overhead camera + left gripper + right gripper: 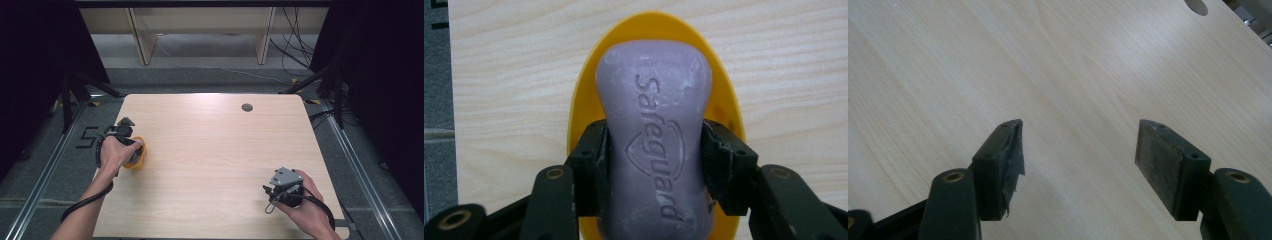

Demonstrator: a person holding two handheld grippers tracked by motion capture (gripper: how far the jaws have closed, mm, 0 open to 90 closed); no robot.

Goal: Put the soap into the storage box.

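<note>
Pale wood counter (215,150) under bright light, dark curtains either side, shelf legs and cables beyond.

Left tongs (654,160) clamped on a purple soap bar (656,125), pads pressed against both flanks at its narrowed waist. Bar lying lengthwise in a yellow oval dish (654,25), near the counter's left edge, stamped lettering facing up. Right tongs (1078,160) gaping wide over bare wood, nothing between the pads, well apart from the soap, near the front right corner.

Judged risks: smooth, rounded soap squirting out of the pads on lifting, since the grip sits on curved sides; dish possibly sticking to the bar and rising with it, then dropping; light dish sliding toward the nearby edge if pushed sideways. Torn padding on one right-hand pad (1015,155) likely to weaken any later grip on that side.

Left gripper view: embossed brand, chalky scuffs, exact pad contact. High view: left tongs (131,145) mostly hidden under the hand (116,152), dish (137,159) seen as an orange sliver, soap covered; instead the spacing of both hands, right tongs (272,192), and a round grommet hole (247,107) far back.
</note>
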